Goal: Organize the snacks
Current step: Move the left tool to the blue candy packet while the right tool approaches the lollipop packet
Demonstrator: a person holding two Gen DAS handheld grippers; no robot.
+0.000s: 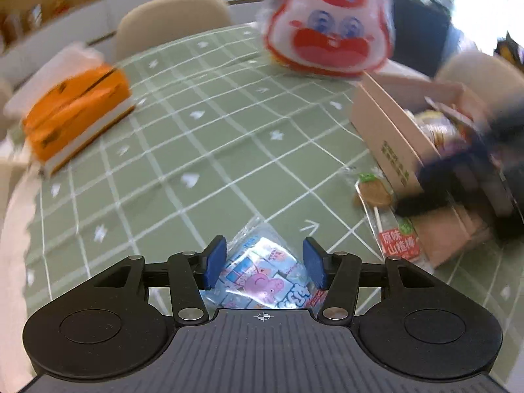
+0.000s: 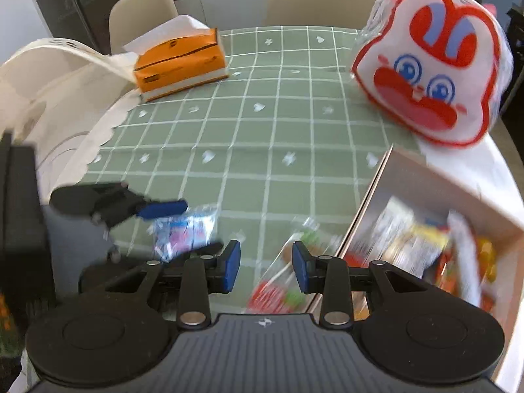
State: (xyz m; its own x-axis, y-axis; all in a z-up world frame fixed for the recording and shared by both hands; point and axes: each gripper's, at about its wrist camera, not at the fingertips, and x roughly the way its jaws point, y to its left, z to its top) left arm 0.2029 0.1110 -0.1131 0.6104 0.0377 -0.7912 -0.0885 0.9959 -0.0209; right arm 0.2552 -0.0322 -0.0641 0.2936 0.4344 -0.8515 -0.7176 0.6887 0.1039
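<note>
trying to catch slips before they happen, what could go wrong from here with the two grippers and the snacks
The left gripper straddles the crinkly blue snack bag without pressing it; the slippery film could slide out as the jaws close. The lollipop packet lies tight against the cardboard box, so the right gripper, its jaws narrow and empty, may catch the box wall or get only thin wrapper edge.

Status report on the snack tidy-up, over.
Left gripper open around the blue snack packet. Right gripper looks open, empty, above lollipop packet. Cardboard box part filled. Nothing blocking.
</note>
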